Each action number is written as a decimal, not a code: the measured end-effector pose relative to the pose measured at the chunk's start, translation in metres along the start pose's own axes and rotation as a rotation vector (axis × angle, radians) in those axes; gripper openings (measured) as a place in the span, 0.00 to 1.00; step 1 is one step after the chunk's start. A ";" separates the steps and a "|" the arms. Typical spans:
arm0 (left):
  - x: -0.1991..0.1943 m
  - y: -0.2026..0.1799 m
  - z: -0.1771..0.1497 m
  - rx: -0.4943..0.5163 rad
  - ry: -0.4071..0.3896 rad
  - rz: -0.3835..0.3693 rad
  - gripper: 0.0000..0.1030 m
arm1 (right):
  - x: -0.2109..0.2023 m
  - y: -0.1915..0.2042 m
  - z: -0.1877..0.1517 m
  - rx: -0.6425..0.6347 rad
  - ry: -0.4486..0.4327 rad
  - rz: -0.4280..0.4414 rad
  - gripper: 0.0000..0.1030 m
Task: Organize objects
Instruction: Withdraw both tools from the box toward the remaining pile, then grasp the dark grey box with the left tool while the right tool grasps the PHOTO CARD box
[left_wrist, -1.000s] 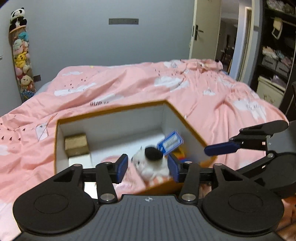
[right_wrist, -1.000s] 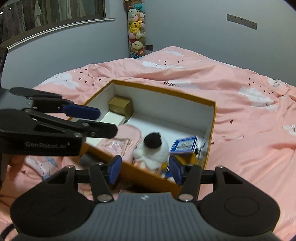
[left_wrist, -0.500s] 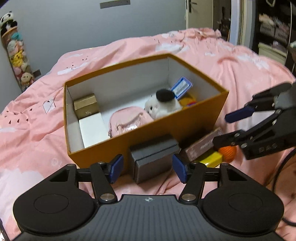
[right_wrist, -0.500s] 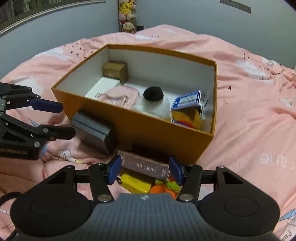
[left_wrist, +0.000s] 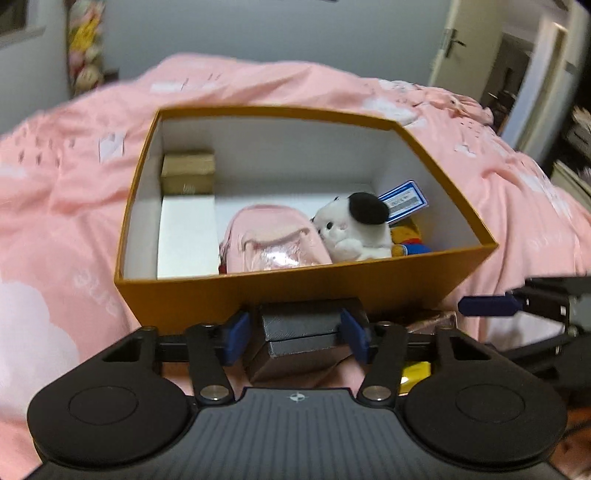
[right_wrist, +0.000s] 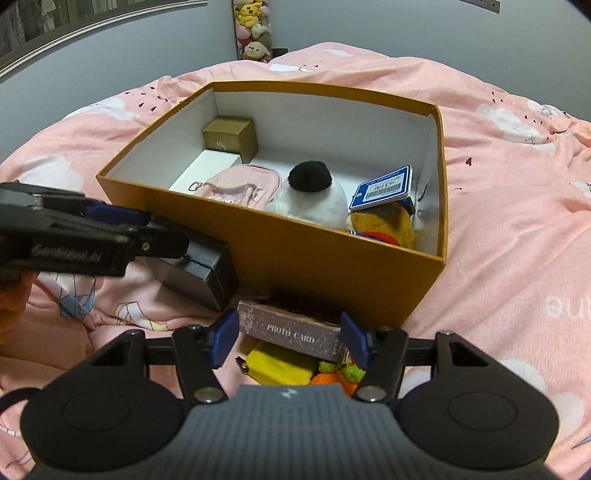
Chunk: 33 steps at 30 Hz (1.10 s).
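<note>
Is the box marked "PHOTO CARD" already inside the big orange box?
No, the PHOTO CARD box lies outside on the pink bedspread, against the orange box.

orange box (right_wrist: 332, 254): 1 | inside: gold carton (right_wrist: 231, 138) 1, white carton (right_wrist: 207, 171) 1, pink pouch (right_wrist: 240, 186) 1, black-and-white plush (right_wrist: 310, 199) 1, blue tag card (right_wrist: 382, 186) 1, yellow plush (right_wrist: 384, 225) 1 | bedspread (right_wrist: 509, 206), at box's near wall: grey case (right_wrist: 199, 269) 1, photo card box (right_wrist: 291, 328) 1, yellow item (right_wrist: 277, 365) 1, carrot plush (right_wrist: 336, 374) 1
</note>
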<state>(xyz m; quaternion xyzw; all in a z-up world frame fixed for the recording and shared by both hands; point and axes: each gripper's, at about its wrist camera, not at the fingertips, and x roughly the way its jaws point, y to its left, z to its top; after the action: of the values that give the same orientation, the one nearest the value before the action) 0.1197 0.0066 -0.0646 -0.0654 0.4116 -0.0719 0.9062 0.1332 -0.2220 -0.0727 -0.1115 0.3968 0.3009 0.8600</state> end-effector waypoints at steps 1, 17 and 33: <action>0.001 0.002 0.000 -0.016 0.009 -0.003 0.57 | 0.000 0.000 0.000 0.000 0.000 -0.002 0.60; -0.002 0.003 -0.021 -0.085 0.243 -0.052 0.53 | 0.004 0.004 -0.001 -0.111 0.064 -0.014 0.59; 0.026 0.034 -0.026 -0.376 0.303 -0.030 0.80 | 0.026 0.030 0.005 -0.484 0.126 -0.037 0.58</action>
<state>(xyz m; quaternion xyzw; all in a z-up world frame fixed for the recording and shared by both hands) 0.1201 0.0340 -0.1066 -0.2275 0.5480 -0.0163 0.8048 0.1312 -0.1847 -0.0878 -0.3399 0.3639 0.3637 0.7872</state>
